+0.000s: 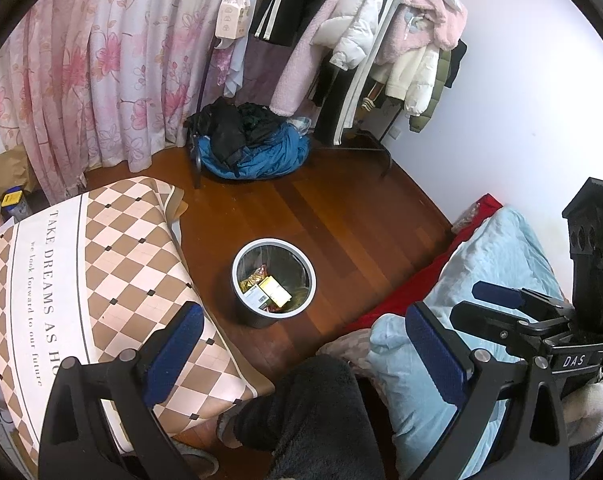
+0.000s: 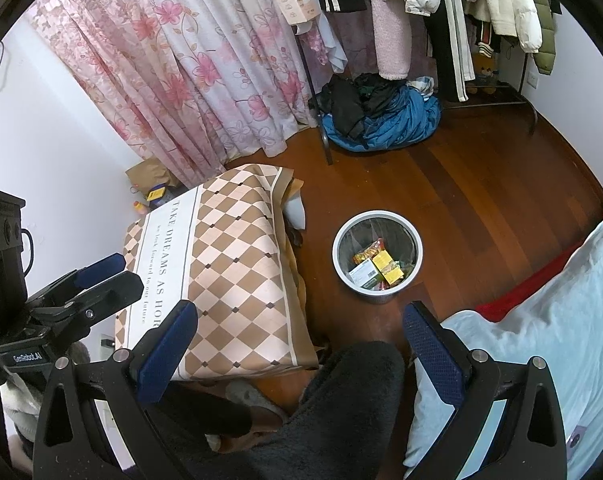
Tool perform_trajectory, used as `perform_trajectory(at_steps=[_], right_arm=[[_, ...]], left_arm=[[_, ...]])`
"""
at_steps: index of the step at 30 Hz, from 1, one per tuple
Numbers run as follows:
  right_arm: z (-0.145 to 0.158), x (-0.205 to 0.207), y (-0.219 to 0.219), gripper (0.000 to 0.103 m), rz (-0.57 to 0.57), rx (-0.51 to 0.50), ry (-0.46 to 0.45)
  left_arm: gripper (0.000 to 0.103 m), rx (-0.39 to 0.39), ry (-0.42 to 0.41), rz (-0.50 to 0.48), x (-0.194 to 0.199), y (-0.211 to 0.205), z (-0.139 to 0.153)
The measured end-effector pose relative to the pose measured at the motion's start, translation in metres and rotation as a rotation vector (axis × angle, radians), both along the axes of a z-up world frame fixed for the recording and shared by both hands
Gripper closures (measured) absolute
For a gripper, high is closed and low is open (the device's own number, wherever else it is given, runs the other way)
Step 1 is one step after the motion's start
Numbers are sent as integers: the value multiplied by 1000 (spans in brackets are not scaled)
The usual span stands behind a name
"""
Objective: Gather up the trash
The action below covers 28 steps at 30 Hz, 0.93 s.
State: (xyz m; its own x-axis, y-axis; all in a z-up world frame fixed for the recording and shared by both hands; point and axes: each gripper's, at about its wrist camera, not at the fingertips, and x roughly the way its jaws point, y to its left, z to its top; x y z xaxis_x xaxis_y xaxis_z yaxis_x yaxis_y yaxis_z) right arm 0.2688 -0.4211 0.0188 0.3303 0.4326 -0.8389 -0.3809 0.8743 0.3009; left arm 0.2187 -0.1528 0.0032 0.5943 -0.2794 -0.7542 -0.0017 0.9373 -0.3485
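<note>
The wooden floor (image 1: 341, 216) carries a grey trash bin (image 1: 273, 282) mid-floor and a clothes heap (image 1: 249, 144) near the far edge.

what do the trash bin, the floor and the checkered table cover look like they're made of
Trash bin: probably plastic, going by its smooth matte grey wall and pale rim, with a thin clear liner bag inside.
Floor: reddish-brown wood planks with a glossy finish; seams and reflections show.
Checkered table cover: looks like wipeable vinyl or coated cloth; it drapes stiffly with a slight sheen.
</note>
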Motion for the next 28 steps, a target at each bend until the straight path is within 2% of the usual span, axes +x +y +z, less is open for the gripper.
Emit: perform_trajectory(at_steps=[28], right_arm=[[0,-3,4,0,-4,1,0]], left_arm=[[0,-15,-20,-5,-4,3,11]])
